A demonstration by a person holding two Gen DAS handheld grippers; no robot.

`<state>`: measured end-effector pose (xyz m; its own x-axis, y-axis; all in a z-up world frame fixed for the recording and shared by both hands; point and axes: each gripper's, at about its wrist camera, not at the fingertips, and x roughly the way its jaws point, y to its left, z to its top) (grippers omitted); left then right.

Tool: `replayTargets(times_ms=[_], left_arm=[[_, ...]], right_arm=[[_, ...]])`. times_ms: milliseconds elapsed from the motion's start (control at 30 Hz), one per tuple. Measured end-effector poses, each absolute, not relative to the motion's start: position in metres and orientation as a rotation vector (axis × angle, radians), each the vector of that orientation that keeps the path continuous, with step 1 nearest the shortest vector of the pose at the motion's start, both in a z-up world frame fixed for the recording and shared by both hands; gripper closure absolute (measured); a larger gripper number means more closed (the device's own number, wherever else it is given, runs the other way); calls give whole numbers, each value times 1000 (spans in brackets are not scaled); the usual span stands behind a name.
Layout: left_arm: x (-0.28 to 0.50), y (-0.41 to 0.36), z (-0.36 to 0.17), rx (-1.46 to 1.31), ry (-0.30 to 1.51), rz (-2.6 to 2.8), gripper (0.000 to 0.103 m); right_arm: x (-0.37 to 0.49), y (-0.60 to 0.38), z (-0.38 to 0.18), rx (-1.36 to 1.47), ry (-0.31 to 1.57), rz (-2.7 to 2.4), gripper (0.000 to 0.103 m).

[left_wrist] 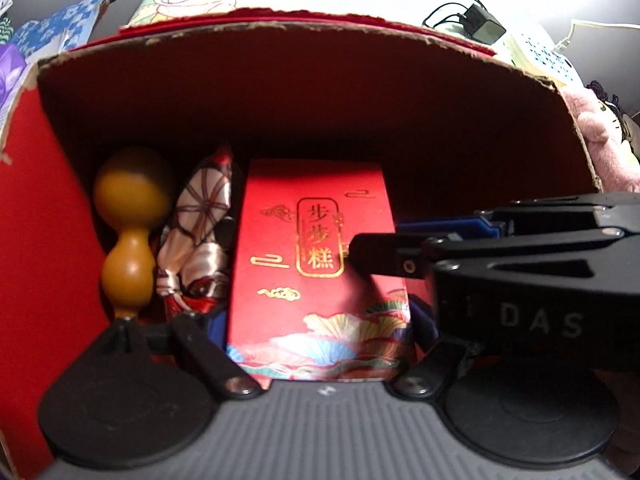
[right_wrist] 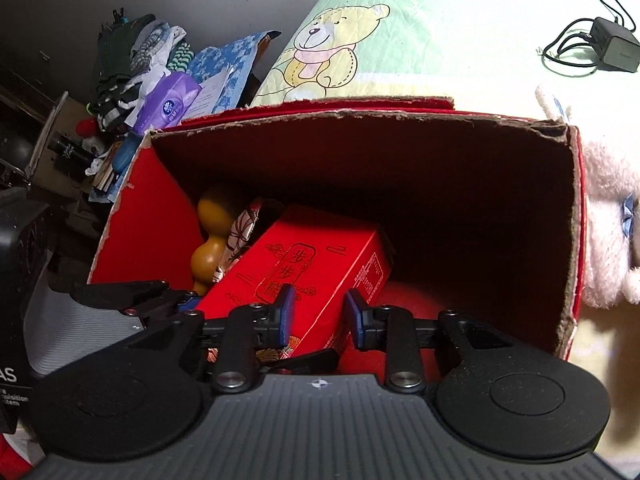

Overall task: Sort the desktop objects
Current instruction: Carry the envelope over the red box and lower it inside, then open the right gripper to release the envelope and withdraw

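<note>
left gripper (left_wrist: 320, 320): jaws wide, straddling red gift box (left_wrist: 320, 256), no squeeze seen | right gripper (right_wrist: 320, 314): jaws parted above it | gift box inside red carton (right_wrist: 568, 240), likely being seated beside gourd (left_wrist: 130, 232)

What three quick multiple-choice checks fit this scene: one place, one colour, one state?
1. Where is the gourd?
A) outside the box
B) in the box, beside the pouch
C) on top of the carton

2. What colour is the carton?
A) blue
B) green
C) red

3. How do the right gripper's jaws stand?
A) apart, clamping nothing
B) shut on the gourd
C) shut on the pouch

Key: B, it sits inside, next to the pouch; C, red with gold characters; A, a clear gap shows between them.
</note>
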<state>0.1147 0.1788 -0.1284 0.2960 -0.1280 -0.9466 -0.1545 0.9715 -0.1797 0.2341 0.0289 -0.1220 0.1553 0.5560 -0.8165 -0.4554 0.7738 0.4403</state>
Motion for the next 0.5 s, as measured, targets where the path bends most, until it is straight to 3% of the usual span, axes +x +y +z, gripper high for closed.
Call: replayTargets(times_ms=[133,500], left_arm=[[116,180,-129,-275,1297,-24,8],[101,179,-115,-225,1234,-13,10]], right_arm=[[235,35,-126,40,1236,699,72],[235,34,-127,28,1253,678,74]])
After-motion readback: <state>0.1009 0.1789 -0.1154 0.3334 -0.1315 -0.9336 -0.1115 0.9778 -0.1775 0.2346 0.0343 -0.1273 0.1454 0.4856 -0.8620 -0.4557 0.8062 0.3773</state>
